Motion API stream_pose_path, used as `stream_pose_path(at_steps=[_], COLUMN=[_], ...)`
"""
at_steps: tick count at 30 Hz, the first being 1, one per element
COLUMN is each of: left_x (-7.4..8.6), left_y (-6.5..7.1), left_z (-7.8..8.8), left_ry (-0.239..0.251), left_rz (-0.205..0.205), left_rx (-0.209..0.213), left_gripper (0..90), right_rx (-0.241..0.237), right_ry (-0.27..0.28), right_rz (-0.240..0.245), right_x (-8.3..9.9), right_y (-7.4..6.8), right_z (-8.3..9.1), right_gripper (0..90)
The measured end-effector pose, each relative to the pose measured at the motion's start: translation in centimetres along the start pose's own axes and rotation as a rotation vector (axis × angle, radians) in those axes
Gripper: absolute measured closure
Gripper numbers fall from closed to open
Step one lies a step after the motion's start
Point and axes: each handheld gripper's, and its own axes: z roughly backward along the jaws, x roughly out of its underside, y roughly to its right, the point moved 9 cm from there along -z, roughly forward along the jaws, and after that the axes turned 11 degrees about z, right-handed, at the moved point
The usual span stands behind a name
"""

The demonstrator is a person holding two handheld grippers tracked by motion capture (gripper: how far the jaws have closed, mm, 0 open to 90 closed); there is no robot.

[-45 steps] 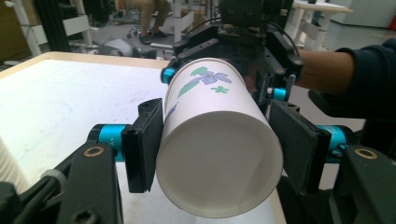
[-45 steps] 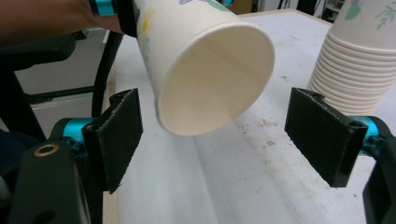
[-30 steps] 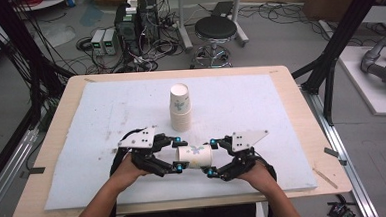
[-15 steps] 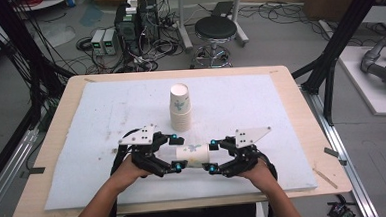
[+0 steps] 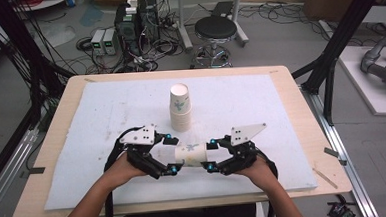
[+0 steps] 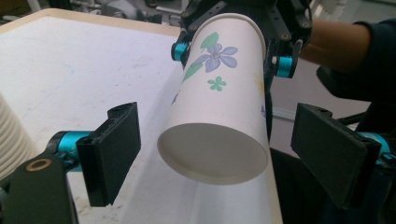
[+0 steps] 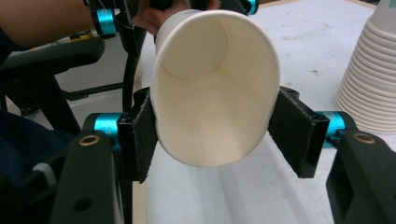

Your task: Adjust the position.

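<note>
A paper cup (image 5: 191, 155) printed with flowers lies on its side in the air between both grippers, near the mat's front edge. In the right gripper view my right gripper (image 7: 215, 137) is shut on the cup (image 7: 210, 116) at its open rim, squeezing it oval; its jaws have just been closing on it. In the left gripper view my left gripper (image 6: 218, 156) stands open around the cup's (image 6: 215, 102) base, with both pads clear of it; these jaws have just been opening. From above, the left gripper (image 5: 171, 154) and right gripper (image 5: 209, 154) face each other.
A tall stack of paper cups (image 5: 181, 109) stands upright just behind the grippers, mid-table. A white foam mat (image 5: 281, 109) covers the wooden table (image 5: 301, 108). Black frame posts, a stool and cabling stand beyond the far edge.
The left gripper let go of the cup's base and its jaws spread wide. The right gripper closed on the cup's rim. Both hands stayed nearly in place.
</note>
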Motion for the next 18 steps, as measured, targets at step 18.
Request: stream_pose_path(at_steps=[18], left_x=[0.0], left_y=[-0.6], left_z=[-0.4], left_ry=[-0.172], left_rz=[-0.086], left_rx=[-0.085], left_gripper=[16.5], right_rx=[0.016], right_ry=[-0.235], right_rz=[0.119], right_x=[-1.9], right_y=[0.5], right_z=[-0.7], right_gripper=[36.9])
